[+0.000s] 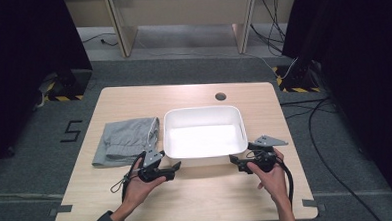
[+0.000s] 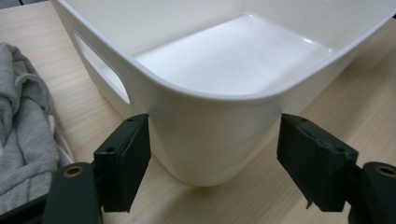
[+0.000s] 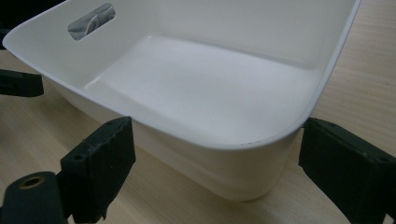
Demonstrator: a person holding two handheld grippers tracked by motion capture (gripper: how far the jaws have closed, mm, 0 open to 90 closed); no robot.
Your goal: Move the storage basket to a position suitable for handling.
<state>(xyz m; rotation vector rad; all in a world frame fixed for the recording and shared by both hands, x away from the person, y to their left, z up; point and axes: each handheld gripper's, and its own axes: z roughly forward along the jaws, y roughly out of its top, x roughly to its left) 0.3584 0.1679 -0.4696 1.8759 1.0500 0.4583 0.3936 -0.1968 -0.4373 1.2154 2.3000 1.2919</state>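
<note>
White plastic, glossy and unmarked, makes up the tub (image 1: 205,132) you are working on; no brand or label can be read on it. The one piece of writing in sight is a black "5" (image 1: 71,131) marked on the grey floor off the table's left edge.

The tub is a rounded rectangular bin with a flared rim, a flat bare bottom and an oval handle slot in its end wall (image 2: 102,70). It sits at the middle of the table (image 1: 133,100), its near wall facing you, with a folded grey garment (image 1: 127,141) just beside its left wall.

Your left gripper (image 1: 172,170) is at the tub's near left corner. In the left gripper view its jaws stand wide apart with that rounded corner (image 2: 210,140) between them; the left pad looks right up against the wall, though you cannot tell whether it touches, and the right pad stands clear. It grips nothing.

Your right gripper (image 1: 238,162) is at the near right corner. Its jaws too are spread wide around the corner (image 3: 243,163), holding nothing.

Through the far handle slot (image 3: 92,20) a scrap of grey cloth shows. The garment is cut off at the left edge of the left gripper view. A round hole (image 1: 220,96) lies near the table's far edge.
</note>
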